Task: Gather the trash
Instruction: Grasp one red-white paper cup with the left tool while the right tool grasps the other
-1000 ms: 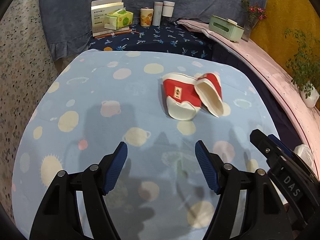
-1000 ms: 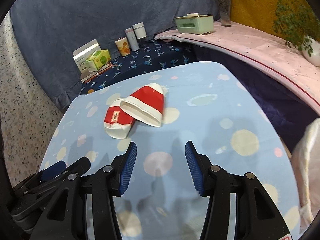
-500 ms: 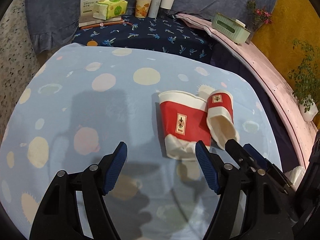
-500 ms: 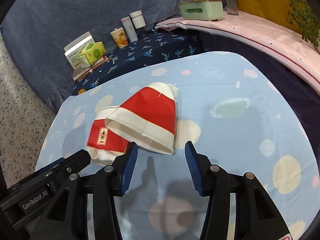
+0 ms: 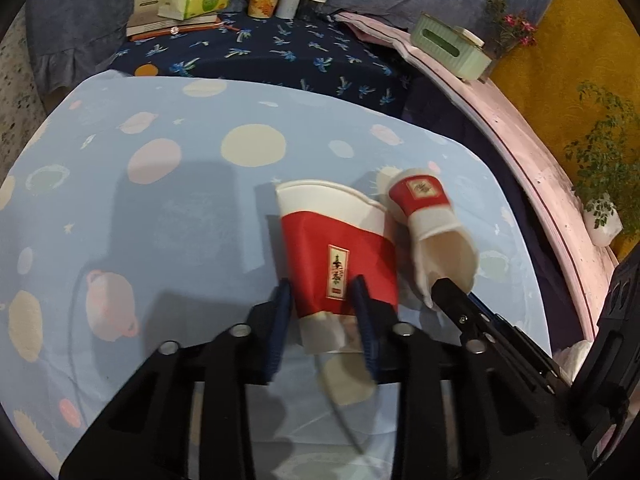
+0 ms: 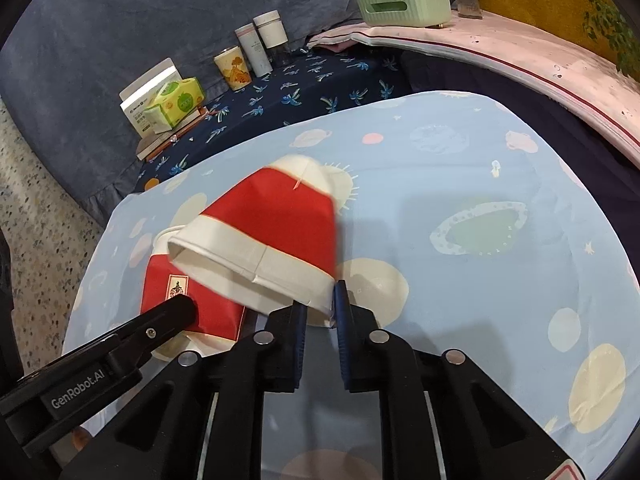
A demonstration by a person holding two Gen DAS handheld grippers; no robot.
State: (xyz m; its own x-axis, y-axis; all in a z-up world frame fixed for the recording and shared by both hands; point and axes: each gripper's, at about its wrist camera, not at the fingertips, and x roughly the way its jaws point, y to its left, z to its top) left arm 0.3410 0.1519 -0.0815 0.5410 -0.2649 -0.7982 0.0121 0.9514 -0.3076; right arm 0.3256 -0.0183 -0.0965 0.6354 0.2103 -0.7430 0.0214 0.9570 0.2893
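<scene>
A: Cups are lying flattened, side by side, on the blue worktop (image 5: 192, 216). Why two tongs?

B: One each. Left tongs (image 5: 322, 324) are closing around the base of the labelled cup (image 5: 336, 256). Right tongs (image 6: 320, 312) are closing, nearly shut, pinching the rim of the plain cup (image 6: 276, 224), probably so both lift together.

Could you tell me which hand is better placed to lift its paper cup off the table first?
Right. The right tool is closing with its pads pinching the upper cup's rim; that cup overlaps the flattened cup the left tool is closing on.
</scene>
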